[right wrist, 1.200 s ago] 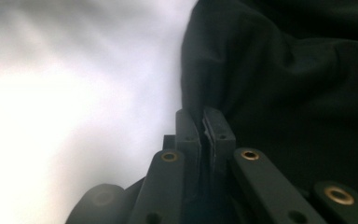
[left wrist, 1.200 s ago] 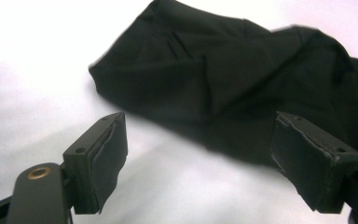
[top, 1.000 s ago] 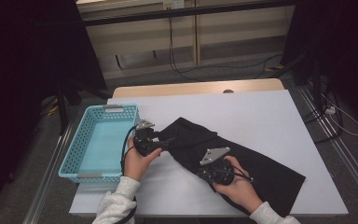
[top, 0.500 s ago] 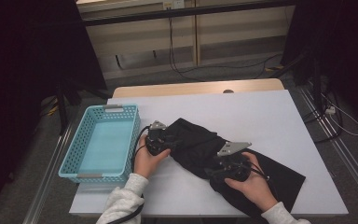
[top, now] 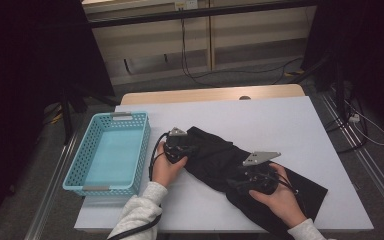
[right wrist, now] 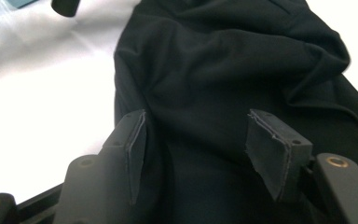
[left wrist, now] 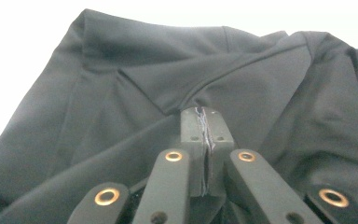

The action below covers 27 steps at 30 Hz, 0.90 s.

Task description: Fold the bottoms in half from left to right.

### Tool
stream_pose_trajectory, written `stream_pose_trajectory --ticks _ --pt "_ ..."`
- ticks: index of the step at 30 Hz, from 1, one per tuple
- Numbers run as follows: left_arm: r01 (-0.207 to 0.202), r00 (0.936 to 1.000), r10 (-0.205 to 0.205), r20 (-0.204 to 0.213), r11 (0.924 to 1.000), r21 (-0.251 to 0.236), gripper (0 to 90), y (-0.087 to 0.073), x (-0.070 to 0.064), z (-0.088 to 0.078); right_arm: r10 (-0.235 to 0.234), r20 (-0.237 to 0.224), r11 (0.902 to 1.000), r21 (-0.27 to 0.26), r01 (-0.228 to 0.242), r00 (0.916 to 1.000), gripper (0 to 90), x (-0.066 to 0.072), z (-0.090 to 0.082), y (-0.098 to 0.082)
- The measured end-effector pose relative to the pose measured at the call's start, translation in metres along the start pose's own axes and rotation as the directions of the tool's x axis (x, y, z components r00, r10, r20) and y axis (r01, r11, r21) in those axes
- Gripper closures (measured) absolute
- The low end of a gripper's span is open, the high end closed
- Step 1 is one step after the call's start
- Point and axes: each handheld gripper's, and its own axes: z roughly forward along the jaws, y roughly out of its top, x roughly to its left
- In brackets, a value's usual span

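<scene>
Left gripper (top: pixel 189 148) sits near the middle of the white table (top: pixel 280 120) in the high view, its jaws having just been closing and now pressed together on a fold at the end of the black garment (top: pixel 215 157); in the left gripper view the pads (left wrist: pixel 205 126) meet with only a thin line between them, and the cloth (left wrist: pixel 168 84) bunches up toward that pinch. Right gripper (top: pixel 234 183) lies at about five o'clock from the left one, over the lower half of the garment, which stretches across the table from its centre toward four o'clock. Its jaws have just been opening and stand apart in the right gripper view, with the dark cloth (right wrist: pixel 223 70) lying between and below the pads (right wrist: pixel 137 149); whether either pad touches the fabric is hard to tell in the dim picture. A turquoise basket (top: pixel 80 170) stands at nine o'clock from the left gripper, just beside the hand (top: pixel 166 167) that holds it.
</scene>
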Motion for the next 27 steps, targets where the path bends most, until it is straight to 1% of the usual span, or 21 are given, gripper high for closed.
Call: stream_pose_trajectory --ticks 1,2,5,6,7,9,12,14,15,17,18,19,21,22,23,25,27 --pt "0.011 0.9999 -0.011 -0.003 0.9997 -0.020 88.8 0.005 0.003 -0.003 0.009 0.004 1.0000 0.002 -0.009 1.0000 38.9 -0.002 -0.001 -0.001" --pt "0.011 0.9999 -0.011 -0.003 0.9997 -0.020 88.9 0.005 0.003 -0.003 0.009 0.004 1.0000 0.002 -0.009 1.0000 38.9 -0.002 -0.001 -0.001" --pt "0.030 0.9994 -0.031 -0.017 0.9981 -0.053 88.9 0.014 0.010 -0.009 0.018 0.009 0.9998 -0.001 -0.018 0.9998 38.6 -0.005 -0.002 -0.002" --pt "0.020 0.9992 -0.022 -0.032 0.9984 -0.053 88.8 0.021 0.012 -0.012 0.019 0.007 0.9998 -0.003 -0.019 0.9998 38.3 -0.006 -0.003 -0.002" --pt "0.020 0.9992 -0.022 -0.032 0.9984 -0.053 88.8 0.021 0.012 -0.012 0.019 0.007 0.9998 -0.003 -0.019 0.9998 38.3 -0.006 -0.003 -0.002" --pt "0.012 0.9992 -0.015 -0.037 0.9982 -0.058 88.8 0.028 0.014 -0.012 0.021 0.005 0.9998 -0.005 -0.021 0.9998 38.0 -0.007 -0.003 -0.002" --pt "0.010 0.9990 -0.013 -0.042 0.9976 -0.069 88.8 0.037 0.017 -0.011 0.021 0.003 0.9998 -0.004 -0.021 0.9998 37.6 -0.007 -0.003 -0.001" --pt "0.023 0.9991 -0.026 -0.032 0.9965 -0.080 88.8 0.042 0.020 -0.008 0.020 0.000 0.9998 -0.003 -0.020 0.9998 37.6 -0.007 -0.002 -0.001" --pt "0.017 0.9991 -0.021 -0.038 0.9962 -0.085 88.7 0.045 0.020 -0.006 0.020 0.000 0.9998 -0.004 -0.020 0.9998 37.6 -0.007 -0.002 -0.001" --pt "-0.011 0.9986 0.006 -0.053 0.9942 -0.107 87.8 0.049 0.022 -0.003 0.019 -0.003 0.9998 -0.004 -0.019 0.9998 37.6 -0.007 -0.002 -0.001" --pt "-0.004 0.9987 -0.001 -0.050 0.9953 -0.096 87.3 0.051 0.023 -0.002 0.019 -0.004 0.9998 -0.004 -0.019 0.9998 37.5 -0.007 -0.002 -0.001" --pt "0.021 0.9992 -0.024 -0.032 0.9949 -0.099 86.8 0.051 0.023 0.000 0.020 -0.004 0.9998 -0.005 -0.020 0.9998 37.5 -0.007 -0.002 -0.001" --pt "0.026 0.9992 -0.028 -0.029 0.9954 -0.093 81.7 0.051 0.024 0.002 0.025 -0.011 0.9997 -0.009 -0.025 0.9996 37.4 -0.007 -0.003 -0.001" --pt "0.032 0.9989 -0.035 -0.030 0.9948 -0.097 74.9 0.051 0.024 0.002 0.024 -0.010 0.9997 -0.010 -0.024 0.9997 37.4 -0.007 -0.003 0.000" --pt "0.024 0.9991 -0.027 -0.033 0.9949 -0.098 65.8 0.049 0.023 0.000 0.021 -0.009 0.9997 -0.011 -0.021 0.9997 37.3 -0.007 -0.003 0.000" --pt "0.005 0.9994 -0.008 -0.034 0.9947 -0.103 58.6 0.046 0.020 -0.005 0.018 -0.010 0.9998 -0.013 -0.018 0.9998 37.2 -0.007 -0.004 0.000" --pt "-0.011 0.9987 0.005 -0.052 0.9943 -0.106 49.8 0.039 0.018 -0.012 0.018 -0.007 0.9998 -0.013 -0.018 0.9998 36.9 -0.006 -0.005 0.000"
